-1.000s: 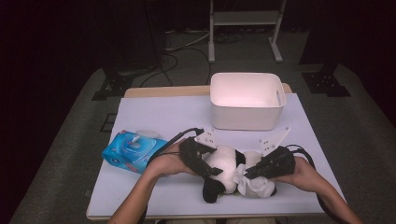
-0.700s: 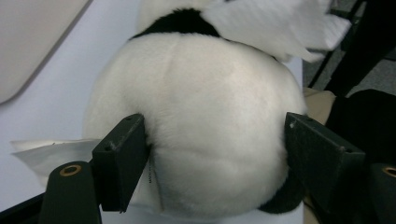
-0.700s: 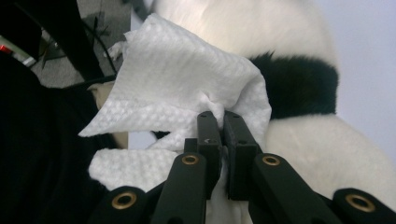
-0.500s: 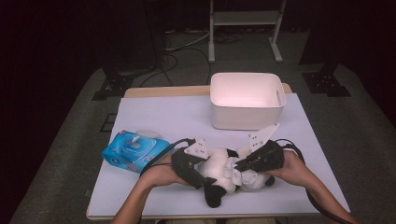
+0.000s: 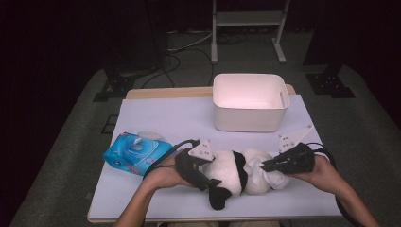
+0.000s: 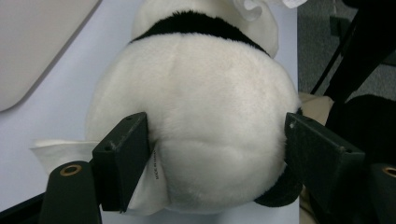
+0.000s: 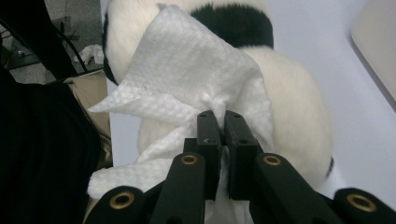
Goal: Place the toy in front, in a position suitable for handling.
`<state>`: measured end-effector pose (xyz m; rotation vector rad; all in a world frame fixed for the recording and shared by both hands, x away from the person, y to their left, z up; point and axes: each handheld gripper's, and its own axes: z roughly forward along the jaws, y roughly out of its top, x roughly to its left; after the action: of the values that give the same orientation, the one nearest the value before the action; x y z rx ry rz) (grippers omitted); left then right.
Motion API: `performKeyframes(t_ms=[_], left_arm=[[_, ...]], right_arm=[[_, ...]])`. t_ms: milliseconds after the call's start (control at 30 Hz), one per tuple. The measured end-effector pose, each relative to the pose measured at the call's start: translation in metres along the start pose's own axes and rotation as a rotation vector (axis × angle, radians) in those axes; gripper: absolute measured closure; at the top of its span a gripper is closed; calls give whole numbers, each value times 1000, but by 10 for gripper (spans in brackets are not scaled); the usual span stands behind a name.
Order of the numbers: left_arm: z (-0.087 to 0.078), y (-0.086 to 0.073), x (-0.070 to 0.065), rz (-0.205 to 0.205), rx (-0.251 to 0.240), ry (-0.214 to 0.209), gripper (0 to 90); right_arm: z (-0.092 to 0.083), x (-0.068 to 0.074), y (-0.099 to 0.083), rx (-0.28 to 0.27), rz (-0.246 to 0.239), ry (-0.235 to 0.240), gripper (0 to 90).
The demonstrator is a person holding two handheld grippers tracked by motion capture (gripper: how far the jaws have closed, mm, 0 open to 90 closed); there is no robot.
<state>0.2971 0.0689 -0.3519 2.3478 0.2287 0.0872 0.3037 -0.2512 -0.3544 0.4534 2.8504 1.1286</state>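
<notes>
the left gripper has its 2 jaws spread wide and pressed against the flanks of a plush panda, 1 pad on each side of the round white rump; in the left gripper view the fur of the panda bulges between the pads, and a sewn-in label sticks out beside the left pad. the panda lies on its side near the front edge of the table, between the 2 hands, with a black band across its middle and a black paw pointing toward the person.

the right gripper has its jaws pinched together on a white wipe. in the right gripper view the pads meet on a gathered fold of the wipe, and the rest of the sheet fans out over the panda's white fur, draped against it. the right gripper points at the panda's other end, opposite the left gripper.

a white bin stands upright toward the back of the table, well apart from the panda; the part of its inside that can be seen is bare. a blue pack of wipes lies at the left, just beside the left forearm, with a sheet showing at its top opening; its lid state i cannot tell.
</notes>
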Motion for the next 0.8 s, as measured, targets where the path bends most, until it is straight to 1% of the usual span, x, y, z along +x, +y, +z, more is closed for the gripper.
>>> performKeyframes(t_ms=[33, 67, 100, 133, 200, 233, 300, 400, 500, 533, 600, 667, 700, 800], left_arm=[[-2, 1, 1, 4, -3, 8, 235], [-2, 3, 1, -7, -17, 14, 234], [-3, 4, 3, 0, -14, 17, 234], [-3, 5, 4, -2, -10, 22, 234], [-1, 6, 5, 0, 9, 31, 234], [1, 5, 4, -3, 6, 28, 235], [3, 4, 2, 1, 8, 19, 235], [4, 2, 0, 15, 20, 17, 235], [4, 0, -3, 33, 35, 17, 235], [4, 0, -4, 35, 36, 15, 235], [3, -2, -4, 27, 35, 17, 235], [3, -4, -5, 25, 23, 10, 234], [3, -5, -5, 17, 16, 11, 234], [2, -5, -4, 15, 13, 7, 235]], right_arm=[[-1, 0, -3, 0, 3, -4, 852], [-3, -1, -5, 2, 7, -11, 852], [-4, -1, -5, 4, 6, -14, 852], [-5, -1, -5, 5, 7, -17, 851], [-5, -2, -2, 2, 2, -17, 851], [-4, -2, 0, -1, 5, -12, 851], [-1, -2, 5, -5, -8, -3, 851], [9, -3, 16, -5, -27, 22, 850], [16, -4, 26, -11, -34, 39, 851], [20, -5, 30, -14, -39, 50, 851], [25, -7, 36, -12, -45, 56, 851], [25, -10, 40, -19, -40, 51, 851], [25, -12, 41, -20, -36, 46, 851], [21, -17, 38, -23, -23, 31, 851]])
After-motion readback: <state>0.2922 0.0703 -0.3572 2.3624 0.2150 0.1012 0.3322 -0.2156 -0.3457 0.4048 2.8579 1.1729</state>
